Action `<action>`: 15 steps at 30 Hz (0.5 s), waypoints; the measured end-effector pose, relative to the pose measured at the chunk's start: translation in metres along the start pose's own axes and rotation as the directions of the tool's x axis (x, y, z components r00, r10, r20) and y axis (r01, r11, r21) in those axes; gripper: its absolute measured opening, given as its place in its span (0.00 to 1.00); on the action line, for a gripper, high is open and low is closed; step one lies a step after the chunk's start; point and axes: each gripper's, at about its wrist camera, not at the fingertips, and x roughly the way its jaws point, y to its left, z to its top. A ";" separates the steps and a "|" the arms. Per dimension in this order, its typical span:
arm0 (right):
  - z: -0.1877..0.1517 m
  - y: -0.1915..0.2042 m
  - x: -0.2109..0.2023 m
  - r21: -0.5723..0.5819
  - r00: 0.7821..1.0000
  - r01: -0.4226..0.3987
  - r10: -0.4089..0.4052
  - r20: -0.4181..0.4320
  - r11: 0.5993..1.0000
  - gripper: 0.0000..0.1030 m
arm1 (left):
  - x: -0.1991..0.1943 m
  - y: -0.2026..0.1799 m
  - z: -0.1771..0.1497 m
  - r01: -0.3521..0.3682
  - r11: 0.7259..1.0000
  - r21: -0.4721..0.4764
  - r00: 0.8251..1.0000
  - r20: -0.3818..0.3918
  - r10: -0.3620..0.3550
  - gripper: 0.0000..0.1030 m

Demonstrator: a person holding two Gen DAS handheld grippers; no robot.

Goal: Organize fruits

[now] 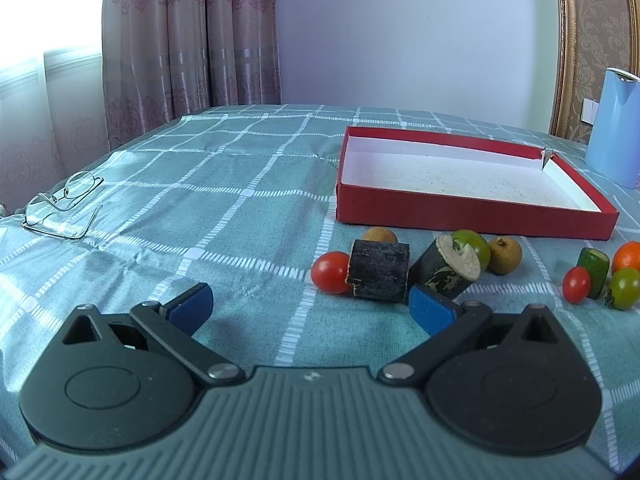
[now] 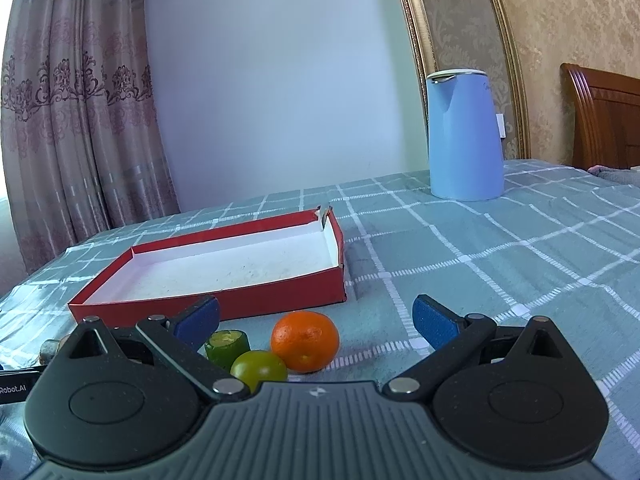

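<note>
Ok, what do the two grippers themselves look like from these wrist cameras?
Both match: the left gripper and right gripper have blue textured pads on black linkage arms with silver pivot pins, two round black housings, and a ribbed grey body bearing a small white logo.

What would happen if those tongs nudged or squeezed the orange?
The orange looks round and sits loose on the cloth, so a nudge would probably roll it. Its dimpled peel likely grips the blue pads fairly well. It looks firm enough for gentle squeezing.

Fruit cluster (image 1: 400,268) blocks red box (image 1: 472,212) front; cloth (image 1: 200,208) left open.
</note>
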 end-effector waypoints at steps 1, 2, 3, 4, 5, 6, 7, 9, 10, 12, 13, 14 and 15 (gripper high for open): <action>0.000 0.000 0.000 0.001 1.000 -0.003 0.003 -0.003 1.000 1.00 | 0.000 0.000 0.000 0.000 1.000 -0.001 1.000 -0.001 0.000 1.00; 0.000 -0.001 0.001 0.002 1.000 -0.004 0.004 -0.005 1.000 1.00 | 0.000 0.000 0.000 -0.001 1.000 -0.001 1.000 -0.002 0.001 1.00; 0.001 -0.001 0.001 0.001 1.000 -0.005 0.005 -0.007 1.000 1.00 | 0.000 0.000 0.000 -0.004 1.000 -0.002 1.000 -0.004 0.004 1.00; 0.001 -0.001 0.001 -0.003 1.000 -0.009 0.009 -0.014 1.000 1.00 | 0.001 -0.001 0.000 -0.004 1.000 -0.001 1.000 -0.005 0.004 1.00; 0.001 -0.001 0.002 -0.009 1.000 -0.009 0.009 -0.020 1.000 1.00 | 0.000 0.000 0.000 -0.001 1.000 -0.002 1.000 -0.004 0.001 1.00; 0.001 -0.001 0.002 -0.013 1.000 -0.007 0.007 -0.026 1.000 1.00 | 0.001 0.000 0.000 0.000 1.000 -0.004 1.000 -0.004 0.000 1.00; 0.001 -0.002 0.003 -0.013 1.000 -0.008 0.008 -0.029 1.000 1.00 | 0.001 0.000 0.001 0.001 1.000 -0.005 1.000 -0.005 -0.001 1.00; 0.002 -0.004 0.002 -0.011 0.999 -0.013 0.013 -0.032 1.000 1.00 | 0.001 0.000 0.001 0.004 1.000 -0.008 1.000 -0.006 -0.004 1.00; 0.002 -0.004 0.002 -0.013 0.999 -0.016 0.015 -0.034 1.000 1.00 | 0.001 0.000 0.000 0.005 1.000 -0.009 1.000 -0.007 -0.005 1.00; 0.002 -0.003 0.002 -0.031 0.999 -0.016 0.014 -0.048 0.999 1.00 | 0.002 0.000 0.001 0.005 1.000 -0.010 1.000 -0.010 -0.005 1.00; 0.002 -0.002 0.002 -0.040 0.999 -0.010 0.008 -0.053 0.999 1.00 | 0.003 0.000 0.001 0.003 1.000 -0.009 1.000 -0.012 -0.003 1.00; 0.002 -0.001 0.002 -0.052 0.998 -0.004 0.001 -0.058 0.999 1.00 | 0.003 0.000 0.001 0.001 1.000 -0.007 1.000 -0.013 -0.001 1.00; 0.001 0.000 0.002 -0.062 0.998 0.004 -0.008 -0.064 0.998 1.00 | 0.003 -0.001 0.001 -0.001 1.000 -0.006 1.000 -0.013 0.001 1.00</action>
